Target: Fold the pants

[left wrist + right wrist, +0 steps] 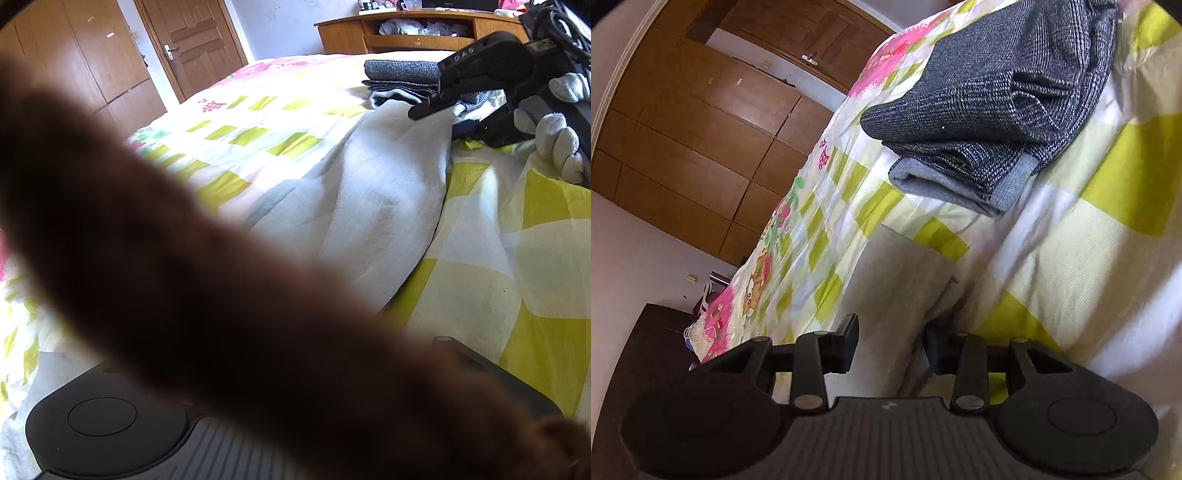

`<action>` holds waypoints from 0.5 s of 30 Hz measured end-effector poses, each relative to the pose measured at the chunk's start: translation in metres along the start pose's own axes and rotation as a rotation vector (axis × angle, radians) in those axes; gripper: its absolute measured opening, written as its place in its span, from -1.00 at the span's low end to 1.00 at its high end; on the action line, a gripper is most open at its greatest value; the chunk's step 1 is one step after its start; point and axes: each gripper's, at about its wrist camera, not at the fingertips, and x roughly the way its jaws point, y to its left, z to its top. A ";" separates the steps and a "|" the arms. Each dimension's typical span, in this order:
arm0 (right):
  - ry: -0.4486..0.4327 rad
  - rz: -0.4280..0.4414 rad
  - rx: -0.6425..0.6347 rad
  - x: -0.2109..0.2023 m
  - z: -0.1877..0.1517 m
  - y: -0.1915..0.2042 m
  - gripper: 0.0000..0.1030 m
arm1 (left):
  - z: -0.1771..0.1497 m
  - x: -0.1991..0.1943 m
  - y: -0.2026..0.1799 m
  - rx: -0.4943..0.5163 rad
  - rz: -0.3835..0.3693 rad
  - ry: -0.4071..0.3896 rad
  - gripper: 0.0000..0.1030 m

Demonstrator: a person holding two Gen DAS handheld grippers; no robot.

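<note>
White pants lie stretched across the checked bedspread. In the left wrist view my right gripper, held by a gloved hand, pinches the far end of the pants. In the right wrist view the white cloth runs between the two fingers of my right gripper. A dark blurred shape right at the lens hides my left gripper's fingers; only its base shows.
A folded stack of dark grey and blue pants sits on the bed beyond the white pants. A wooden wardrobe, a door and a wooden headboard shelf surround the bed.
</note>
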 end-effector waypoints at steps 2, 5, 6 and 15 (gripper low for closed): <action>0.010 0.032 -0.005 0.001 0.000 0.001 0.00 | 0.001 0.001 0.000 -0.002 0.001 0.002 0.07; 0.011 0.011 -0.008 0.004 -0.002 -0.001 -0.08 | 0.001 0.001 -0.002 0.008 0.004 0.000 0.07; 0.028 -0.011 -0.002 0.010 -0.001 -0.001 -0.23 | 0.001 0.001 -0.002 0.012 0.006 -0.001 0.07; -0.205 0.153 -0.045 -0.062 0.021 0.044 -0.59 | 0.021 -0.017 -0.012 0.024 0.049 -0.077 0.12</action>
